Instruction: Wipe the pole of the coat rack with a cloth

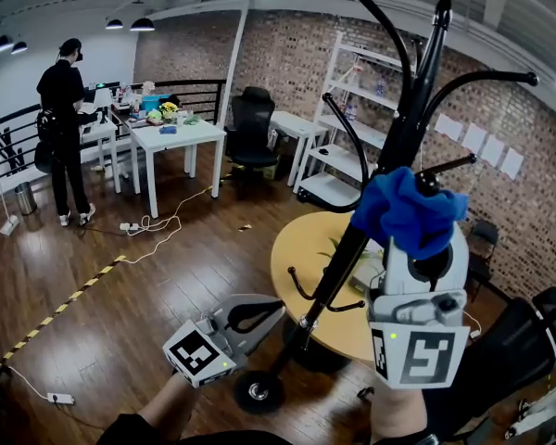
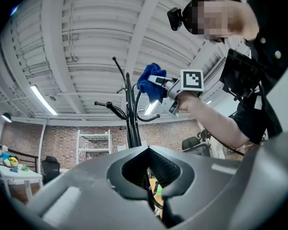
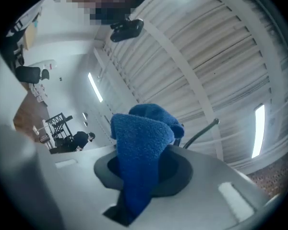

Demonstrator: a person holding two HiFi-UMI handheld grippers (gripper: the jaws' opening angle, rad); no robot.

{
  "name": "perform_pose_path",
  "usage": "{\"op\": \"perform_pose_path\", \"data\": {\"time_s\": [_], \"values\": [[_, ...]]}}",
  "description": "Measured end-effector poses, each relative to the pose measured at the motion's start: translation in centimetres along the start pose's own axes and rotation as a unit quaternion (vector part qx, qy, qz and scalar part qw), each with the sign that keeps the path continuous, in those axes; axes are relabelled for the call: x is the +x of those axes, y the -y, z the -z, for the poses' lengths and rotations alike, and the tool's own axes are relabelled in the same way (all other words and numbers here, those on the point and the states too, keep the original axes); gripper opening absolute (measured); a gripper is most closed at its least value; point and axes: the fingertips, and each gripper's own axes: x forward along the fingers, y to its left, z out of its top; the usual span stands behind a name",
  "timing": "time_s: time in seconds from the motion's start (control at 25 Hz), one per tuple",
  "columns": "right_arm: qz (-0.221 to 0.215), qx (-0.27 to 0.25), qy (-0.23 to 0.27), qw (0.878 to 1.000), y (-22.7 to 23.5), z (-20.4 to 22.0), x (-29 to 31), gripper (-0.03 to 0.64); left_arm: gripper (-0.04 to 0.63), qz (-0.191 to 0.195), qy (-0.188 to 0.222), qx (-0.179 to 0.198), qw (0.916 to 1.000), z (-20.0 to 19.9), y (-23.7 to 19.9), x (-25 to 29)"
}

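Note:
The black coat rack pole [image 1: 334, 267] leans from its round base [image 1: 259, 392] up to hooks at the top right. My right gripper [image 1: 415, 235] is shut on a bunched blue cloth [image 1: 408, 209], which is pressed against the upper pole just below the hooks. The right gripper view shows the cloth [image 3: 141, 147] filling the jaws of that gripper [image 3: 144, 171]. My left gripper [image 1: 276, 308] is low down, its tips just left of the lower pole, jaws shut with nothing between them. In the left gripper view the pole [image 2: 131, 123] rises beyond that gripper [image 2: 149, 150], with the cloth [image 2: 150, 83] high on it.
A round yellow table [image 1: 301, 248] stands right behind the rack. A white shelf unit [image 1: 352, 119] lines the brick wall, with an office chair [image 1: 250, 128] and a white table [image 1: 171, 142] to its left. A person [image 1: 63, 128] stands far left. Cables [image 1: 153, 230] lie on the wood floor.

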Motion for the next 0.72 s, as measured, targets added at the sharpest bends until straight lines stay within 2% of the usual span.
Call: {"op": "perform_pose_path", "data": {"time_s": [0.08,0.16,0.28,0.44,0.6,0.72], "values": [[-0.005,-0.007,0.010,1.000,-0.1,-0.7,0.1,0.078,0.003,-0.001,0.000,-0.002,1.0000,0.0,-0.2,-0.1],[-0.005,0.005,-0.003,1.000,-0.1,0.8,0.4,0.078,0.003,0.000,0.000,-0.001,1.0000,0.1,-0.3,-0.2],[0.001,0.015,-0.062,0.998,0.0,5.9,0.9,0.078,0.003,0.005,-0.003,0.001,1.0000,0.4,0.1,-0.3],[-0.010,0.005,-0.157,0.987,-2.0,13.6,0.8,0.076,0.003,0.000,-0.007,-0.008,0.9999,0.9,-0.1,-0.9],[-0.006,0.022,-0.198,0.980,-3.5,17.7,-2.1,0.075,0.003,0.005,-0.013,-0.011,0.9998,1.3,0.3,-0.9],[-0.021,0.033,-0.224,0.974,-5.4,20.1,-4.4,0.076,0.003,0.006,-0.018,-0.017,0.9997,1.7,0.4,-0.6]]}}
